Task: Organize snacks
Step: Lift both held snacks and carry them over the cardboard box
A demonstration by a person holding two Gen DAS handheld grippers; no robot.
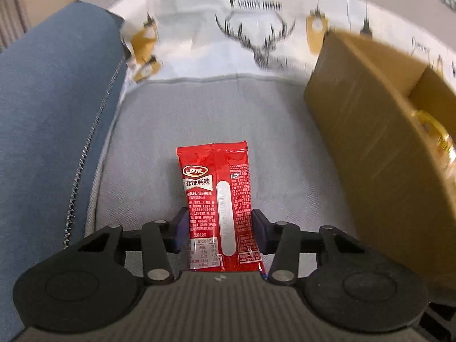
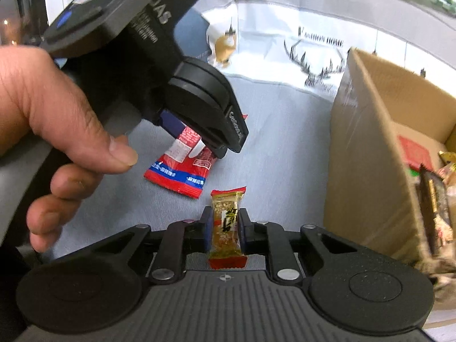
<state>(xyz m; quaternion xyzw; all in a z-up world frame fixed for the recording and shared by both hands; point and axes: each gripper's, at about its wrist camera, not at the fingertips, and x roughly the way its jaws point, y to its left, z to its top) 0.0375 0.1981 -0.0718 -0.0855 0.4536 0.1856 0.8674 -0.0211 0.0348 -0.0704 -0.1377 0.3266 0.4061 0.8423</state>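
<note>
- A red spicy-strip packet is clamped in the left gripper above the grey sofa seat.
- A golden candy bar is pinched by the right gripper.
- The carrying step is apparently underway; next, both snacks should be released into the cardboard box, lying to the right.

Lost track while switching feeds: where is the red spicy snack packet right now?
The red spicy snack packet is clamped in the left gripper, held above the grey sofa cushion, with the cardboard box to its right.
</note>
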